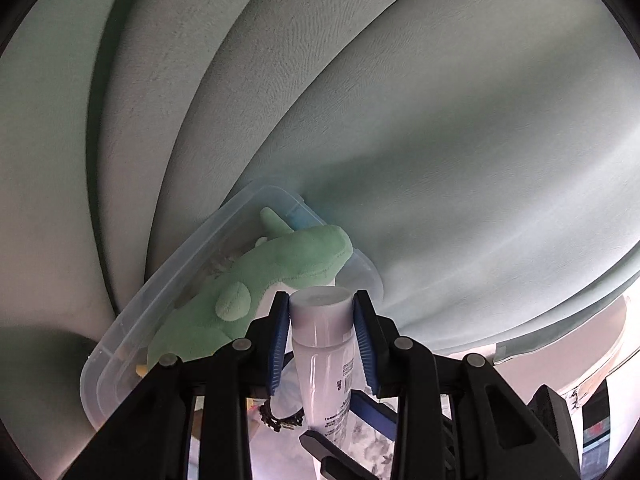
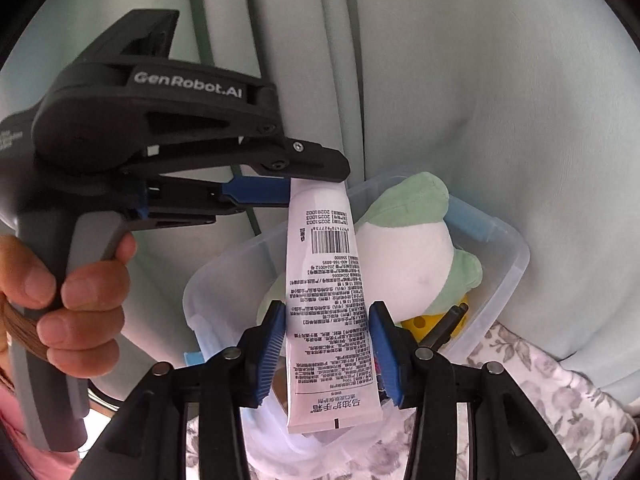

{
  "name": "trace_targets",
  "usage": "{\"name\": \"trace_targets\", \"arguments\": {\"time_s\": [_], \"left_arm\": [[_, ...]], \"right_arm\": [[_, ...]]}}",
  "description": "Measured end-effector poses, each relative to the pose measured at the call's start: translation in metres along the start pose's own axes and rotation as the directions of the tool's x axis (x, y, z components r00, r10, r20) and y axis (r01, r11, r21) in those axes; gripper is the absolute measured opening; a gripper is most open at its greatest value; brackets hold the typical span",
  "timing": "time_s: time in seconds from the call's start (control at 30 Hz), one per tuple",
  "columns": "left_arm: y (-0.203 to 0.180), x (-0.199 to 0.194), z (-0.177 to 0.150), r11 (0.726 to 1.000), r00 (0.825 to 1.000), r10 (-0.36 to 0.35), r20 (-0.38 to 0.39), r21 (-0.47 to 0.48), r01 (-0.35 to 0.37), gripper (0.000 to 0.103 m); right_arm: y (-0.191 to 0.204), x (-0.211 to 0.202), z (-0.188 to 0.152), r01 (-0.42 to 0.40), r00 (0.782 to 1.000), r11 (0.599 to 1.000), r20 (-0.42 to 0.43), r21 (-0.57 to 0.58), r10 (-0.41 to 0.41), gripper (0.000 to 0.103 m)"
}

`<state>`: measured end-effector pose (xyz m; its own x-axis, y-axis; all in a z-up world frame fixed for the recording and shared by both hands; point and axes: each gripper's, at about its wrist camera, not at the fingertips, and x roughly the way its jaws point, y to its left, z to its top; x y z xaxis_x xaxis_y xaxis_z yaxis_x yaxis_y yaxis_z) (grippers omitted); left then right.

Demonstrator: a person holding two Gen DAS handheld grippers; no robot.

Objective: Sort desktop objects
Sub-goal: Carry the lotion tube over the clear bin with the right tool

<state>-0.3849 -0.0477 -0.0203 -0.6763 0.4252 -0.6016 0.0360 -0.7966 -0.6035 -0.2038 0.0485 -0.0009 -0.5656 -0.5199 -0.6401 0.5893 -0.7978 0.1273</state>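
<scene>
In the right wrist view, a hand [image 2: 76,300] at the far left grips the handle of the left gripper [image 2: 296,184], which reaches in from the upper left. Its blue pads are clamped on the capped end of a white tube [image 2: 324,300], which hangs down the middle of the frame, barcode and print facing the camera.

Lower centre, the right gripper [image 2: 326,352] has its fingers on either side of the tube's lower body. The left pad touches the tube; a narrow gap seems to remain at the right pad, so a firm clamp cannot be confirmed.

To the right, behind the tube, a clear plastic bin [image 2: 516,264] holds a green and white plush toy [image 2: 404,264] that fills most of it, with a yellow holed object [image 2: 424,326] at its lower edge. A floral cloth [image 2: 540,392] lies at the lower right.

In the left wrist view, the pads pinch the tube's cap [image 1: 320,308] at lower centre, the bin [image 1: 168,276] and plush [image 1: 288,256] just behind.

The risks appear twofold. If the left gripper lets go before the right one truly bites, the smooth, soft tube could slip and drop onto the cloth. And since the plush crowds the bin, a tube released there may rest on the toy and slide out.
</scene>
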Motion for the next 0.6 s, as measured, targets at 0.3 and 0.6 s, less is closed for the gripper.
{"name": "trace_targets", "arguments": {"time_s": [0.3, 0.6], "left_arm": [[-0.004, 0.021, -0.008, 0.998, 0.998, 0.03, -0.061, 0.049, -0.028, 0.031], [-0.009, 0.037, -0.02, 0.997, 0.998, 0.027, -0.058, 0.072, -0.023, 0.031]], "right_arm": [[0.016, 0.013, -0.008, -0.036, 0.999, 0.999, -0.007, 0.014, 0.036, 0.045], [0.0, 0.015, -0.012, -0.003, 1.0, 0.999, -0.022, 0.043, 0.004, 0.045]]}}
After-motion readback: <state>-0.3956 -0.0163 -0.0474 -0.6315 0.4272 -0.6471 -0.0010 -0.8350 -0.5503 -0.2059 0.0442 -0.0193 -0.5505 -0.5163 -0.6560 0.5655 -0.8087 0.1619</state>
